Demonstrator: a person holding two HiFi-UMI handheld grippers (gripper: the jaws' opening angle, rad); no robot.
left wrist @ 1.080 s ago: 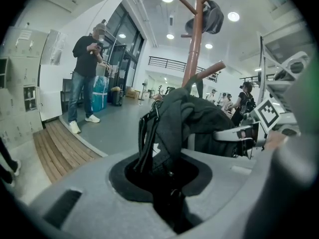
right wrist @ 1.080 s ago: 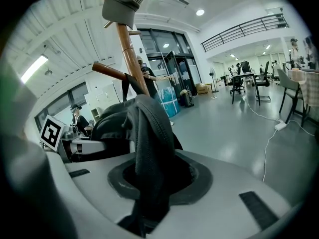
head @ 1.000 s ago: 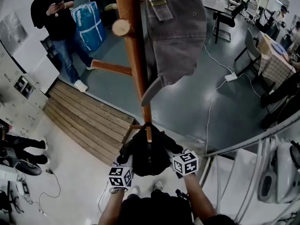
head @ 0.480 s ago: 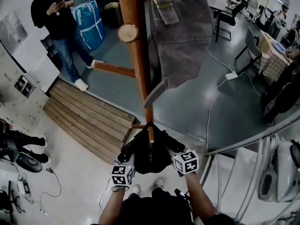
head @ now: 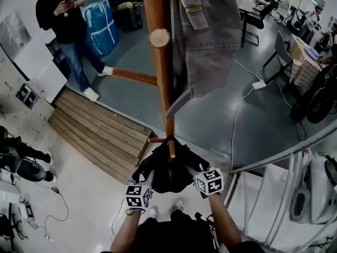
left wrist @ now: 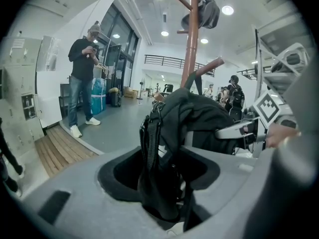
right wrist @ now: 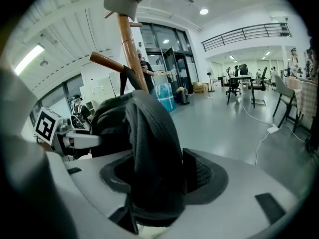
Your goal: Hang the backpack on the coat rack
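A black backpack [head: 166, 170] hangs from a low peg [head: 170, 148] of the wooden coat rack [head: 160, 62]. My left gripper [head: 145, 179] is at the bag's left side and my right gripper [head: 197, 168] at its right. In the left gripper view a black webbing strap [left wrist: 149, 153] hangs loose between the opening jaws of the left gripper [left wrist: 159, 183], with gaps on both sides. In the right gripper view a padded shoulder strap [right wrist: 152, 148] lies between the opening jaws of the right gripper [right wrist: 159, 183], and the pads are not squeezing it.
A grey cap [head: 205, 41] hangs high on the rack. A person [head: 66, 25] stands at the far left by a blue bag [head: 100, 25]. Wooden planks [head: 100, 136] lie left of the rack's base. A metal railing [head: 274, 159] runs at the right, and a cable [head: 234, 125] crosses the floor.
Both grippers stay at the backpack's sides, and the bag keeps hanging on the low peg. The head view has shifted a little, so the rack sits slightly further right.
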